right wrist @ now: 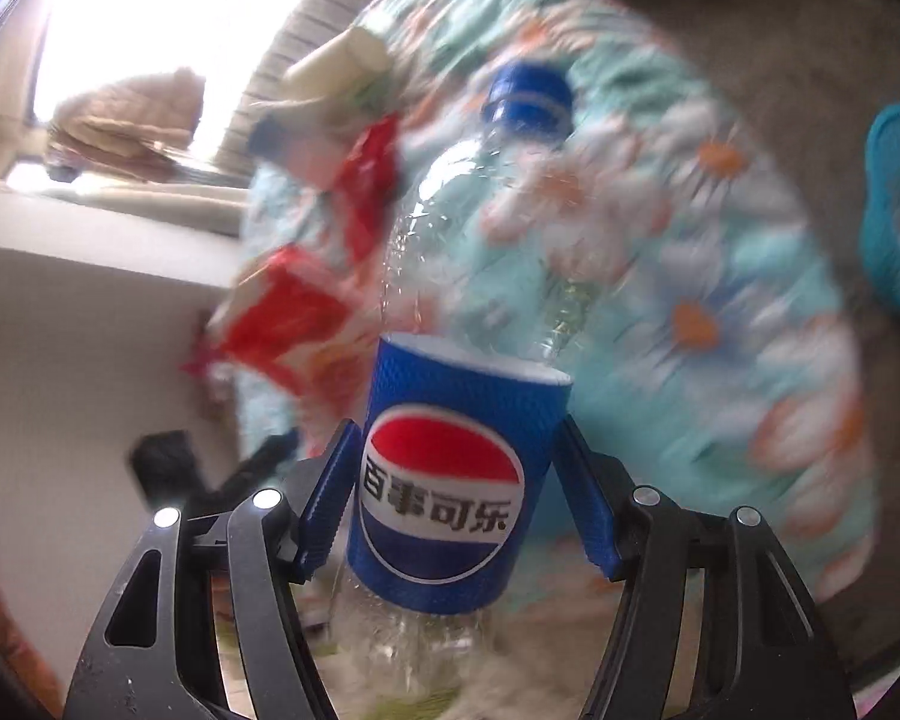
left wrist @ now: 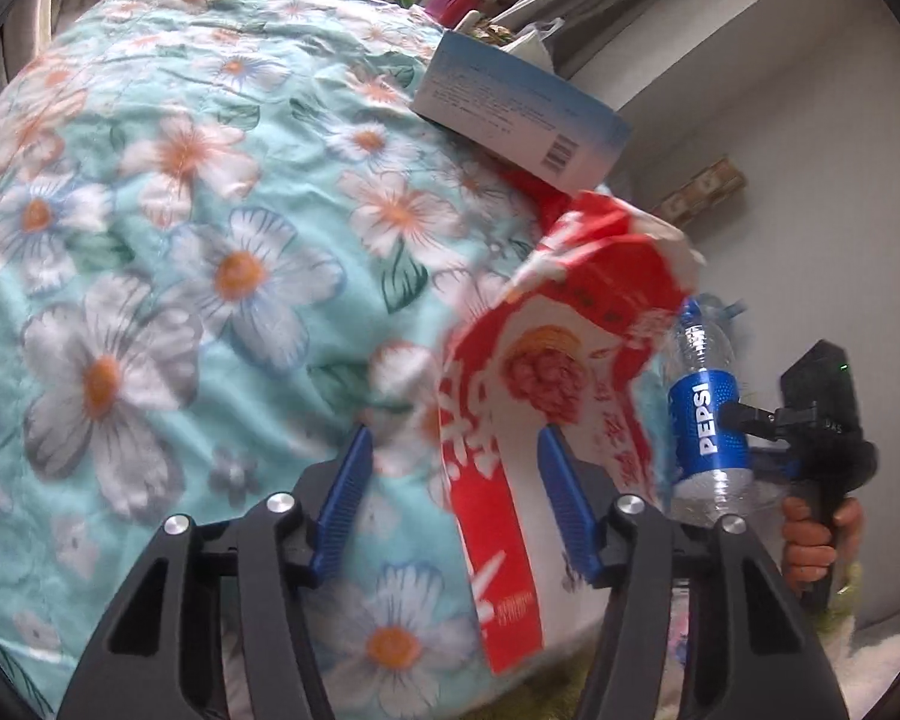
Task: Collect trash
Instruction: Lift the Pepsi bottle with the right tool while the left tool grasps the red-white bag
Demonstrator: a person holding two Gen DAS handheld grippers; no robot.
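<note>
Left wrist view first: the left gripper [left wrist: 450, 504] has its blue fingers spread, and the red and white snack bag [left wrist: 546, 396] hangs across the right-hand finger, lower right of centre. Whether it is actually pinched I cannot tell; only one finger seems to touch it, so it looks draped rather than held, and it could slide off onto the floral bedspread [left wrist: 180, 240] with any tilt. Above it, in the upper right, a pale blue carton [left wrist: 522, 114] lies half over the edge of the bed, leaning on the bag's crumpled top. If the bag is pulled away, I'd expect that carton to tip and drop down the gap by the white wall. At the right edge the Pepsi bottle [left wrist: 708, 408] is held upright by the other gripper, close beside the bag, so the two loads could knock together.

Right wrist view: the right gripper [right wrist: 456, 486] is pinching the Pepsi bottle [right wrist: 450, 480] at its blue label, fingers pressed on either side, the blue cap [right wrist: 531, 93] toward the upper middle. The bottle looks empty and thin-walled, so a hard squeeze may buckle it and let it squirt out. The picture is smeared with motion, so a fast swing adds to that risk. The snack bag [right wrist: 294, 312] shows at centre left.
</note>
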